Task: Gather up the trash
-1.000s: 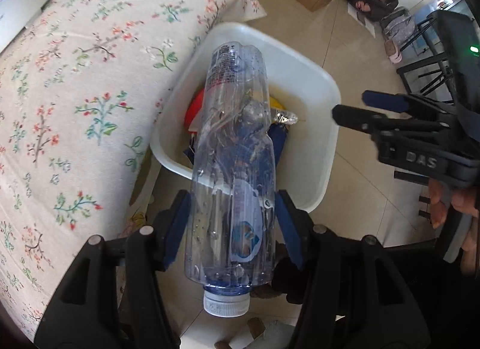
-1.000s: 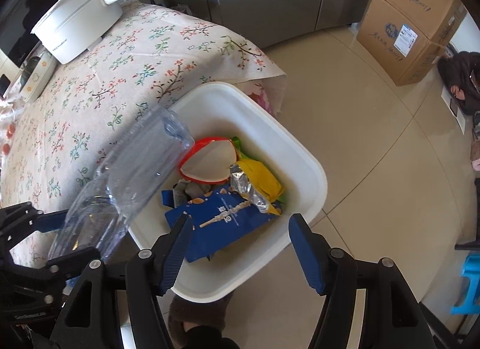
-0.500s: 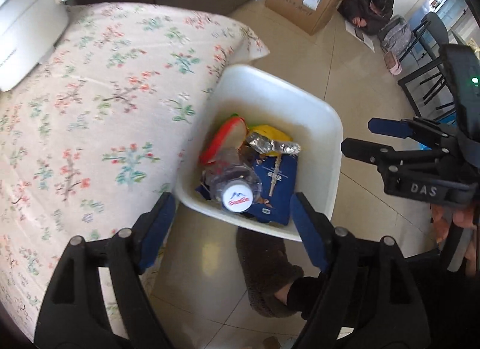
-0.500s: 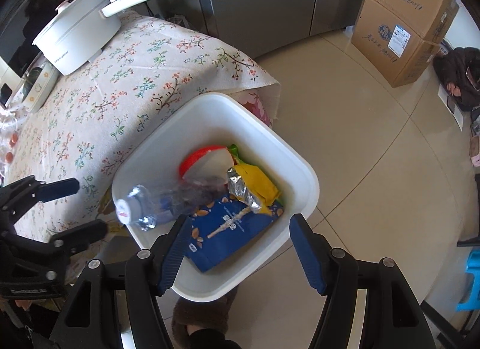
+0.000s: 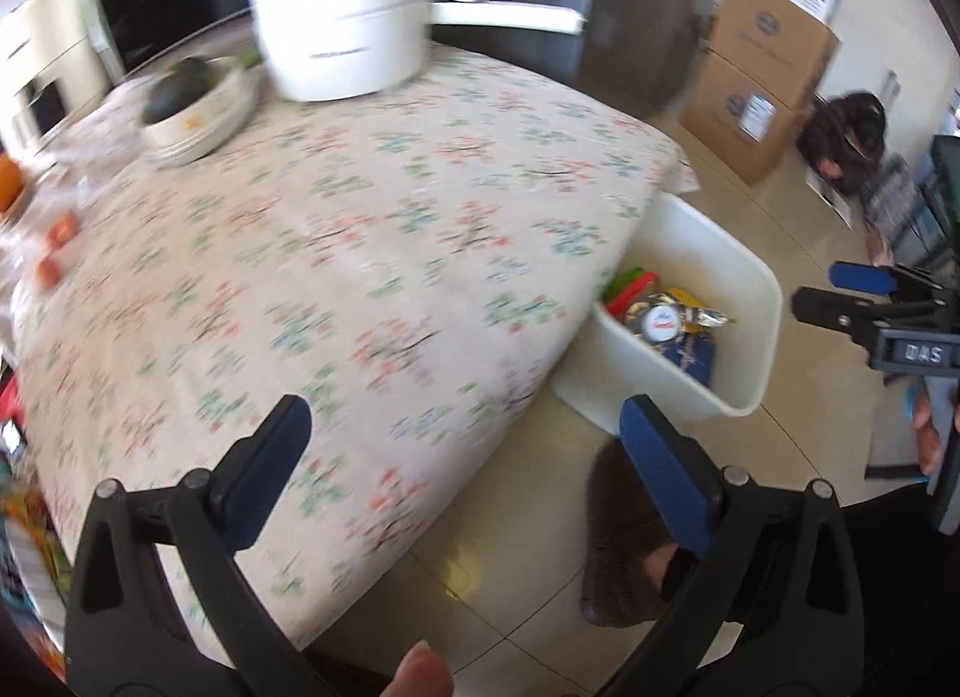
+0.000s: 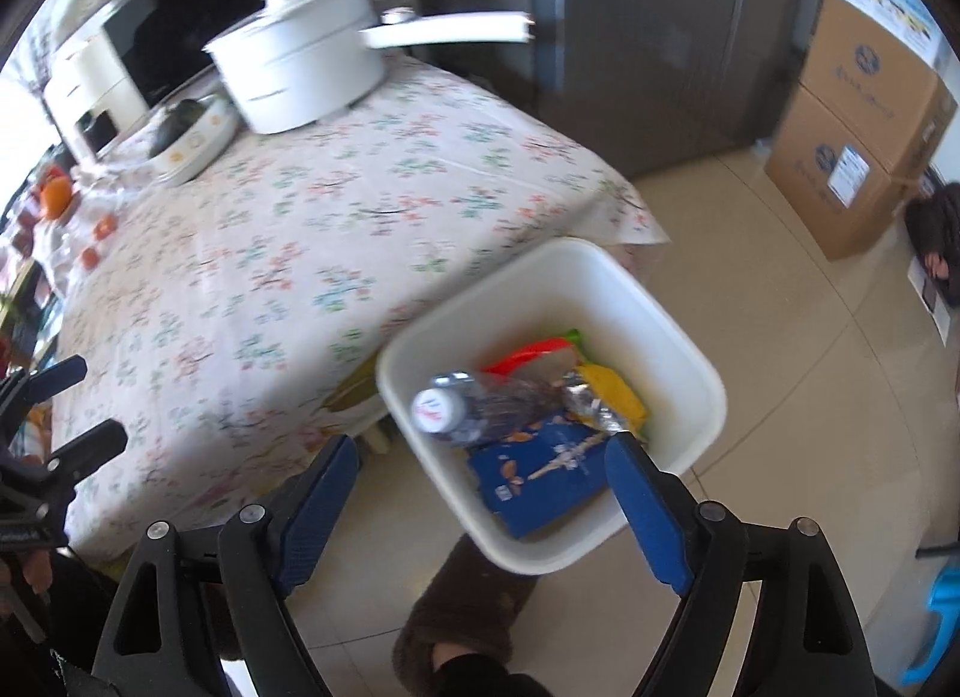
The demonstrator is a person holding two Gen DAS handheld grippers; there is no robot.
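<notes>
A white bin stands on the floor beside the table; in the left wrist view the white bin lies at the right. Inside it a clear plastic bottle rests cap up among a blue packet, a yellow wrapper and a red lid. Its cap shows in the left wrist view. My left gripper hangs over the table edge, jaws opening wide, nothing between them. My right gripper hovers above the bin's near rim, jaws opening too, holding nothing. The right gripper also shows from the side.
The table wears a floral cloth and carries a white pot, a bowl and small orange fruit at the left. Cardboard boxes stand by the wall. A brown slipper is on the tiled floor below the bin.
The left gripper let go of the bottle, which dropped into the bin. Both grippers rose and swung back toward the table, and both jaws spread wider.
</notes>
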